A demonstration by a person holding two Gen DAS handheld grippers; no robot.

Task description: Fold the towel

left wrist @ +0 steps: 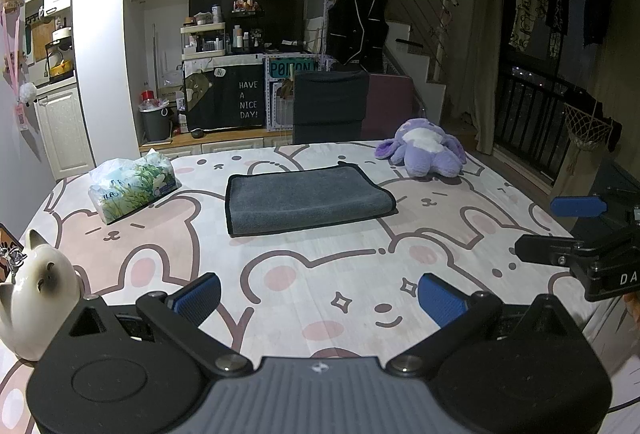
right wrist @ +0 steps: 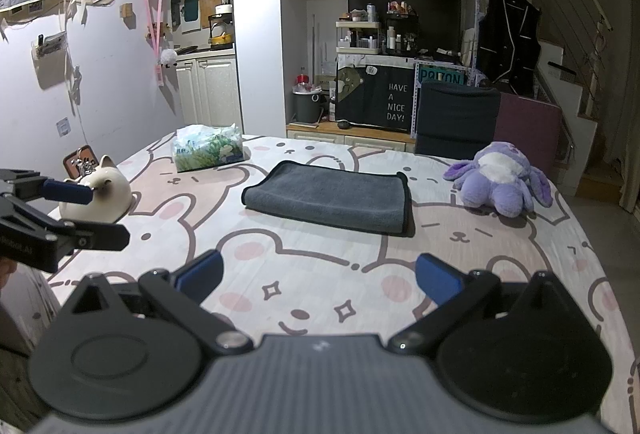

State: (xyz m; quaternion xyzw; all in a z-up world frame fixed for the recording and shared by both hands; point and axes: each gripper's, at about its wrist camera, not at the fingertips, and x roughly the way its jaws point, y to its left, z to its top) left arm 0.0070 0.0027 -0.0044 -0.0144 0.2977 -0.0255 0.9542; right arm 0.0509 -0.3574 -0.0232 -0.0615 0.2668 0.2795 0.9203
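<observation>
A grey towel with black edging [left wrist: 306,196] lies folded in a flat rectangle in the middle of the table; it also shows in the right wrist view [right wrist: 330,196]. My left gripper [left wrist: 320,298] is open and empty, held above the near part of the table, well short of the towel. My right gripper [right wrist: 318,278] is open and empty too, also near the front edge. Each gripper shows in the other's view: the right one at the right edge [left wrist: 560,230], the left one at the left edge [right wrist: 94,214].
The table [left wrist: 320,266] has a pink bear-print cloth. A tissue pack [left wrist: 134,184] lies left of the towel, a purple plush toy [left wrist: 424,150] right of it, a white cat figurine [left wrist: 38,290] at the near left. A dark chair [left wrist: 330,106] stands behind the table.
</observation>
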